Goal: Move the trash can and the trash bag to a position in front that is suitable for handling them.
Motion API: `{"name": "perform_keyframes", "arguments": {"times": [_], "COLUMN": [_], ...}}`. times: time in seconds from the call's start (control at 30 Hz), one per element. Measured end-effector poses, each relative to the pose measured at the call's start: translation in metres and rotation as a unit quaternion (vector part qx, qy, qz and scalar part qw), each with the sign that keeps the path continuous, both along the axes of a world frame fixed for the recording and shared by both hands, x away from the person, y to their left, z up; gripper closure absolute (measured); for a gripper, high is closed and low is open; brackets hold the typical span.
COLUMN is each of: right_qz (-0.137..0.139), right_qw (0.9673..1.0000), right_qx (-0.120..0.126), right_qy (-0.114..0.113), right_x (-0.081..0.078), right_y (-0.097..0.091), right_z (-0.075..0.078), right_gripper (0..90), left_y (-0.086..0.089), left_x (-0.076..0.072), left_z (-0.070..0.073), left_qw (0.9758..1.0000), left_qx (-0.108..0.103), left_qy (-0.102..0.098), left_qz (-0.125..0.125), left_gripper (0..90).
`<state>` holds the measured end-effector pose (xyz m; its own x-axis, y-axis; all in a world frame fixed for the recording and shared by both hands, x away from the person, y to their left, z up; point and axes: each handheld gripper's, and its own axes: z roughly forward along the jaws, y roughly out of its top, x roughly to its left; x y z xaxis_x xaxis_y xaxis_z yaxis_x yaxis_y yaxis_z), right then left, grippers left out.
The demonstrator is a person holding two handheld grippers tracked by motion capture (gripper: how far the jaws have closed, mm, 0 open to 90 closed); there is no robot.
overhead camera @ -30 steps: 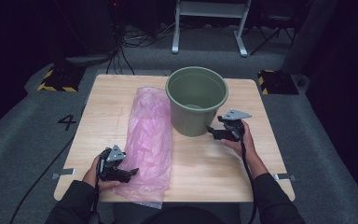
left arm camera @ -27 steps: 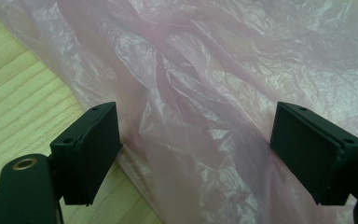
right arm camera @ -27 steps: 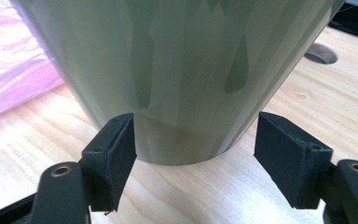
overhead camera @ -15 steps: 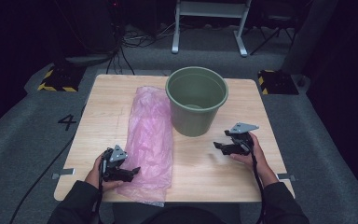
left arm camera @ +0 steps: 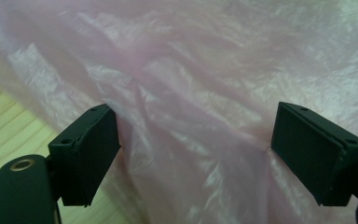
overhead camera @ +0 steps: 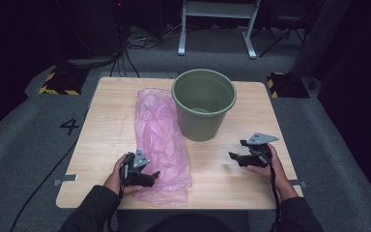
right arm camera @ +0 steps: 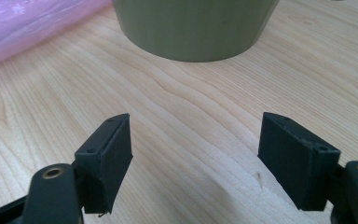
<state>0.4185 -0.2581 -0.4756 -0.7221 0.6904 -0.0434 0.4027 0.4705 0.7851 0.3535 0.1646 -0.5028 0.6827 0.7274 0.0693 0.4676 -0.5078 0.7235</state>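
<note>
From the high view we see the pink bag [overhead camera: 162,140] lying flat along the table [overhead camera: 106,121], just left of the green bucket [overhead camera: 204,104] — laid out, we judge, to be picked up. Our left gripper [overhead camera: 150,177] sits at its near edge. In the left gripper view the jaws stand apart with bag film [left arm camera: 191,102] between them, not pinched. In the right gripper view the right gripper [right arm camera: 193,154] gapes over bare wood — bucket just ahead.
</note>
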Motion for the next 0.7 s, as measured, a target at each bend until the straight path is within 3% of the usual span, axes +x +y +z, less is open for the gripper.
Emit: {"name": "perform_keyframes", "arguments": {"times": [0.23,0.37,0.57,0.7], "right_qz": [0.017,0.03,0.083,0.101], "right_qw": [0.9998,0.9995,0.9964,0.9945], "right_qx": [-0.004,-0.002,0.018,0.024], "right_qy": [-0.004,-0.004,0.004,0.009], "right_x": [-0.005,-0.008,-0.019,-0.022], "right_y": [0.009,0.016,0.043,0.056], "right_z": [0.0,0.001,0.004,0.005], "right_gripper": [26.2,26.2,27.8,27.9], "left_y": [-0.032,-0.042,-0.053,-0.056], "left_x": [0.01,0.014,0.017,0.018], "left_z": [0.0,0.0,0.0,0.0], "left_qw": [0.9999,0.9998,0.9997,0.9996], "left_qx": [-0.002,-0.004,-0.004,-0.006], "left_qy": [0.006,0.008,0.009,0.013], "left_qz": [-0.013,-0.017,-0.022,-0.023], "left_gripper": [15.0,15.0,14.9,14.9]}}
